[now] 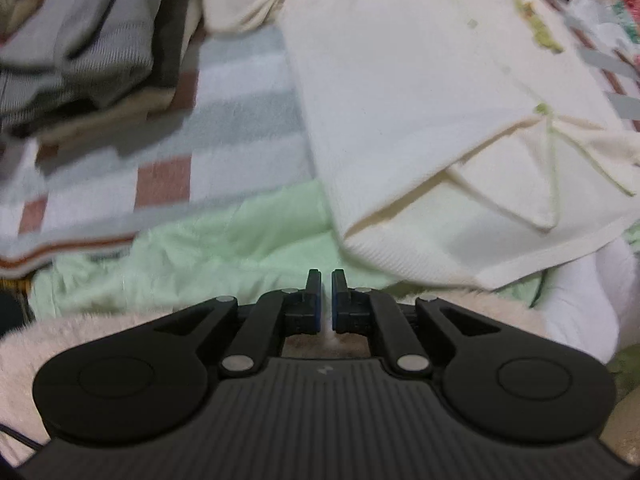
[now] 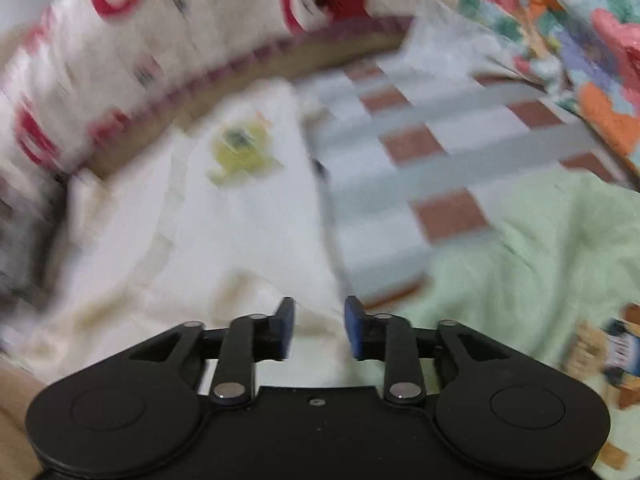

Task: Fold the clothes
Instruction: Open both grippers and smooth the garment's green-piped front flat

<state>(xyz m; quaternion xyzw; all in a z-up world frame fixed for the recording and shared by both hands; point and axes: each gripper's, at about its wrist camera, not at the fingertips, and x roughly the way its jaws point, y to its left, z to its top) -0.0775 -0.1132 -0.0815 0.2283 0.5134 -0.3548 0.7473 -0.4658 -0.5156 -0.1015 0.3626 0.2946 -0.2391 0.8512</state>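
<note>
On the bed, across the checked sheet (image 1: pixel 240 92), the cream garment (image 1: pixel 420 120) lies part-folded, its lower hem doubled over a loose flap and hanging onto the green quilt (image 1: pixel 180 252); the left gripper (image 1: pixel 326 276) hangs just short of that hem with its fingers almost pressed together, nothing between them; the right gripper (image 2: pixel 319 312) has its fingers spread and empty over the garment's near edge. The risk, as I judge it, is a pinch that catches only the top layer, or the quilt beneath, so the fold drags open; the grey pile (image 1: pixel 92 40) stands close enough to be knocked.
</note>
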